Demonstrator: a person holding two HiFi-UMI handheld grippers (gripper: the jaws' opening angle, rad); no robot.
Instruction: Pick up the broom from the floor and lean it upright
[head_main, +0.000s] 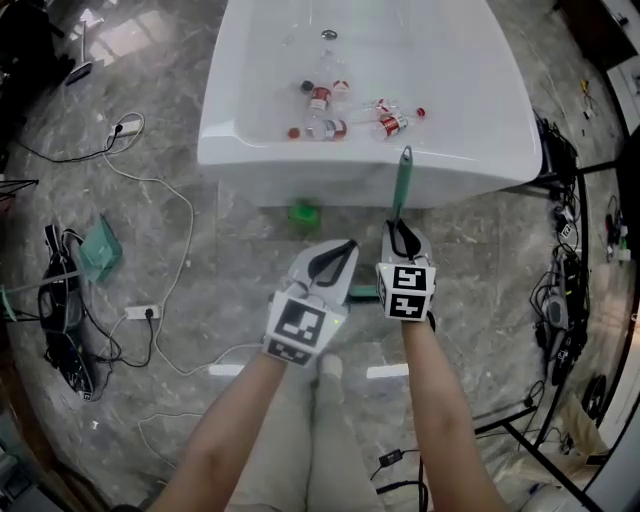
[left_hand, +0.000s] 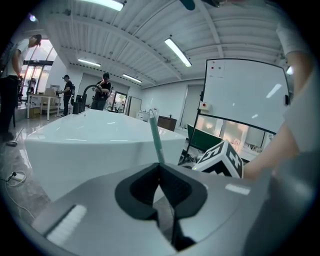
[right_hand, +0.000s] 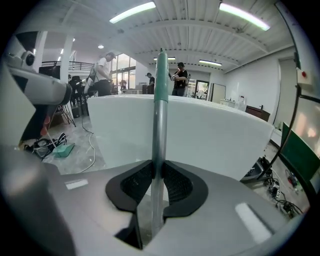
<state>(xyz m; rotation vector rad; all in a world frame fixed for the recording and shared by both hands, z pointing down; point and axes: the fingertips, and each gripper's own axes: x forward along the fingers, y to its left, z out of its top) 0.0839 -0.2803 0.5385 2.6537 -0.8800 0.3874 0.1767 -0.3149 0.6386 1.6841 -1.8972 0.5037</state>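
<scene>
The broom's handle (head_main: 402, 185) is a grey pole with a green end, rising steeply in front of the white table. My right gripper (head_main: 402, 238) is shut on the pole, which runs up between its black pads (right_hand: 175, 185) in the right gripper view, its green upper part (right_hand: 160, 95) above the table's edge. My left gripper (head_main: 345, 250) hangs just left of it, shut with nothing between its jaws, and in its own view (left_hand: 160, 170) the handle (left_hand: 156, 137) stands beyond the tips. The broom's head is hidden below the grippers.
The white table (head_main: 250, 150) stands right ahead with several small bottles (head_main: 320, 98) on it. A green object (head_main: 304, 212) lies on the marble floor under its edge. Cables, a power strip (head_main: 142, 312) and a teal piece (head_main: 100, 250) lie left; more cables and stands sit right (head_main: 555, 300).
</scene>
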